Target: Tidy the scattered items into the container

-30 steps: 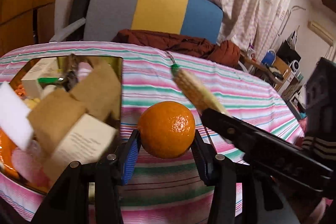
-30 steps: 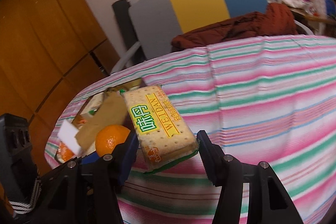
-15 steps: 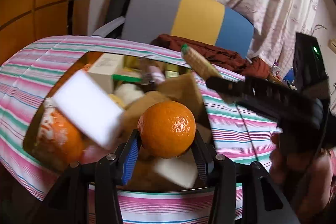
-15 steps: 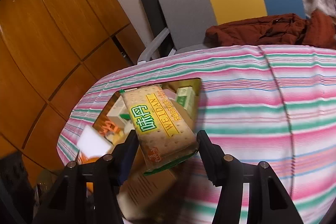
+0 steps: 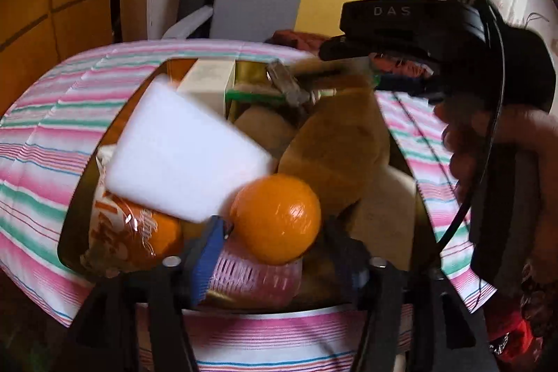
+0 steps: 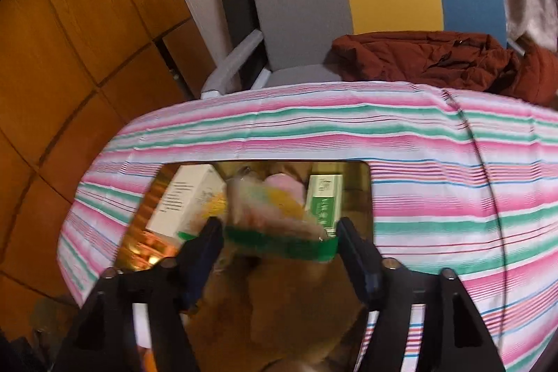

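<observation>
Over the container, both grippers have just been opening: left gripper frees the orange, right gripper the biscuit pack at 12 o'clock. Next we withdraw both, jaws spread.

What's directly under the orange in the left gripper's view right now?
Under the orange shows a pink foam net, with a brown paper bag behind it, all inside the container. Whatever lies deeper is covered. The left gripper has just been opening.
</observation>
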`<state>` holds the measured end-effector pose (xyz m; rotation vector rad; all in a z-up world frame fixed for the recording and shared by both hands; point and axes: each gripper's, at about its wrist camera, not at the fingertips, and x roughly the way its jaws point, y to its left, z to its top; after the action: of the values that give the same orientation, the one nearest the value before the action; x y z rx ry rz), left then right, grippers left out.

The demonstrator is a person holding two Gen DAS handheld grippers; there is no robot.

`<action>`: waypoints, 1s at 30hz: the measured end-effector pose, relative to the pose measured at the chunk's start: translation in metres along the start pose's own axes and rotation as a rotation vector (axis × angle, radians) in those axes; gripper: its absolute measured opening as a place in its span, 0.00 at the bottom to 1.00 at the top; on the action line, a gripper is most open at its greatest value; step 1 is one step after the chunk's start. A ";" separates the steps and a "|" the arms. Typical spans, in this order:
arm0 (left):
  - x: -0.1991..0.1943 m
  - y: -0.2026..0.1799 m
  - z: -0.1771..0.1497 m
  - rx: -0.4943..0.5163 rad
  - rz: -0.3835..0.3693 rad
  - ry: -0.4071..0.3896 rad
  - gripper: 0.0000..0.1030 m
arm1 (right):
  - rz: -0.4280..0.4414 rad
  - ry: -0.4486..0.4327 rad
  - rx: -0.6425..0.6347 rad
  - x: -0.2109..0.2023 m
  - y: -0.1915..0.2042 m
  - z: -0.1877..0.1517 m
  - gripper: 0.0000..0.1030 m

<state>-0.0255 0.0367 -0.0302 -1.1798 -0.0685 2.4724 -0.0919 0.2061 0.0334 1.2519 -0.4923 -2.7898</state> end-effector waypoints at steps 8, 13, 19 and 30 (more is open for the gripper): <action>-0.035 0.014 0.000 -0.022 0.043 -0.140 0.60 | 0.008 -0.029 -0.086 -0.019 0.000 -0.008 0.38; -0.017 0.034 0.016 -0.040 0.149 -0.090 0.50 | 0.005 0.017 -0.104 -0.001 0.005 -0.014 0.30; -0.003 0.057 0.042 -0.055 0.172 -0.100 0.48 | 0.059 -0.046 -0.237 -0.018 0.036 -0.026 0.30; -0.054 0.112 0.024 -0.342 0.086 -0.242 0.48 | 0.270 0.101 -0.428 -0.004 0.096 -0.054 0.34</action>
<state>-0.0498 -0.0836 0.0014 -1.0185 -0.5373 2.7447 -0.0577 0.1008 0.0317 1.1237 -0.0436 -2.4178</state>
